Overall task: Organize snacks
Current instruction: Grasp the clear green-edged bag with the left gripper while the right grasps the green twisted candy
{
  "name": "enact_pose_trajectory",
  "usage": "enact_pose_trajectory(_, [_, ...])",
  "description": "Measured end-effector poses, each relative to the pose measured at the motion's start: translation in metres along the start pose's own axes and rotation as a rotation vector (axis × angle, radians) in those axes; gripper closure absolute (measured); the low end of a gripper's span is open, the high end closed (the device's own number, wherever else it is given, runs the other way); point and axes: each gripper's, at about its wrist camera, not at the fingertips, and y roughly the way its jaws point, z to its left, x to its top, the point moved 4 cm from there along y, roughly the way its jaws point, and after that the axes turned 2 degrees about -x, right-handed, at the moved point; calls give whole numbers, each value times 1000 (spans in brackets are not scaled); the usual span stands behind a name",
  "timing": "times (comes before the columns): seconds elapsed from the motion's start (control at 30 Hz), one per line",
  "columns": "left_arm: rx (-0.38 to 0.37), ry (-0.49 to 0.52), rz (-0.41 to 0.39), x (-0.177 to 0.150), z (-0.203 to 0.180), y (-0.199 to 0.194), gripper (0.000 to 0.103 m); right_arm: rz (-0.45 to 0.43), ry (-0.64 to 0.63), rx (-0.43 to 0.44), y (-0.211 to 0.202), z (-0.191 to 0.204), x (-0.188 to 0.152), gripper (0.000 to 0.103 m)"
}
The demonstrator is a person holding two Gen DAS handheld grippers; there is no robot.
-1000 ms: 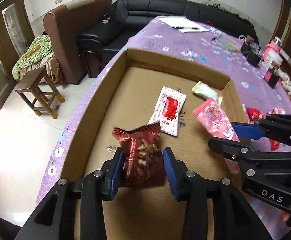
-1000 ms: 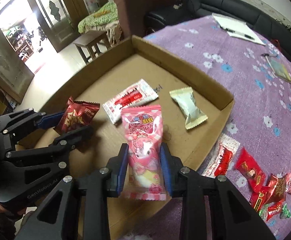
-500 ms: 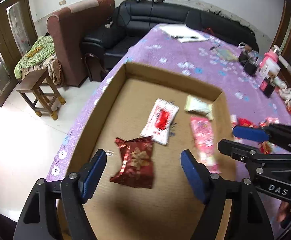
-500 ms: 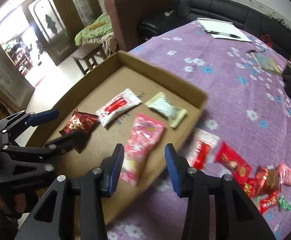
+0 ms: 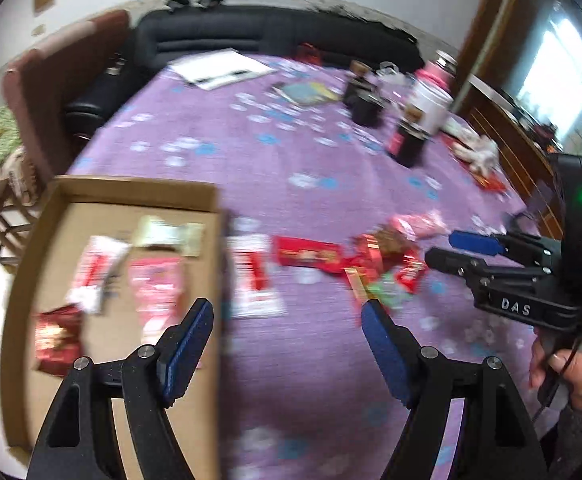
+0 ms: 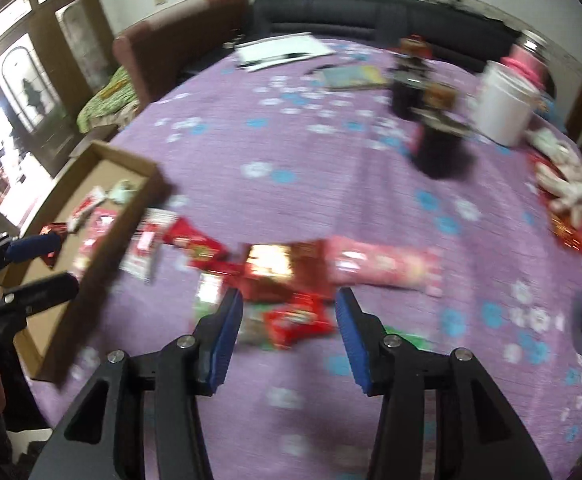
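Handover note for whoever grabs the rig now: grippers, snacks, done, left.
Left gripper: open, empty.
Right gripper: jaws opening, nothing gripped, over the loose pile.
Cardboard tray: holds four packets, namely dark red, pink, red-and-white, pale.
Left to do: the snack pile on the purple cloth, including a long pink packet and a red-and-white packet just outside the tray wall.
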Motion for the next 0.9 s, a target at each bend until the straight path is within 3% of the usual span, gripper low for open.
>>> enact_pose_trajectory(0.3, [-20, -25, 87, 12, -52, 52, 23, 54, 74, -9, 21, -66, -16, 56])
enact_pose_trajectory(0.53, [-80, 3, 110, 36, -85, 75, 23, 82, 96, 81, 42, -61, -23, 56])
enact_pose_trajectory(0.67, [-109, 42, 193, 26, -99, 92, 23, 98, 31, 113, 38, -52, -32, 56])
enact_pose_trajectory(0.8, [-207, 7, 294, 4, -101, 101, 24, 114, -33, 81, 31, -49, -44, 56])
enact_pose_trajectory(0.9, [-190, 30, 288, -2, -100, 95, 24, 104, -17, 56, 24, -57, -49, 56])
